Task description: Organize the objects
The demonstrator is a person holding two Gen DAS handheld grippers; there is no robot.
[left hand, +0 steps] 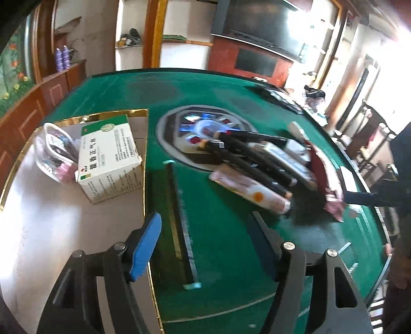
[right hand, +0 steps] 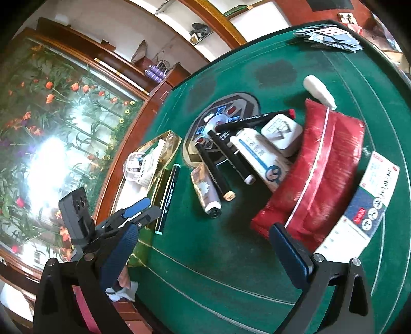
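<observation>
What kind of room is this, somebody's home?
Probably a home living room with a mahjong table: the green felt table has a central dice console, playing cards lie at its far edge, and a wall-mounted television hangs behind.

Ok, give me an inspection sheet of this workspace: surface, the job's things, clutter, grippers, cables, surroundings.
Surface: green felt table.
Job's things: gold-rimmed tray holding a medicine box and clear pouch; markers, tubes, red cushion piled mid-table; one marker beside the tray.
Clutter: playing cards at far edge.
Grippers: left gripper and right gripper open, empty.
Cables: nothing seen.
Surroundings: wooden shelving, flower mural.
</observation>
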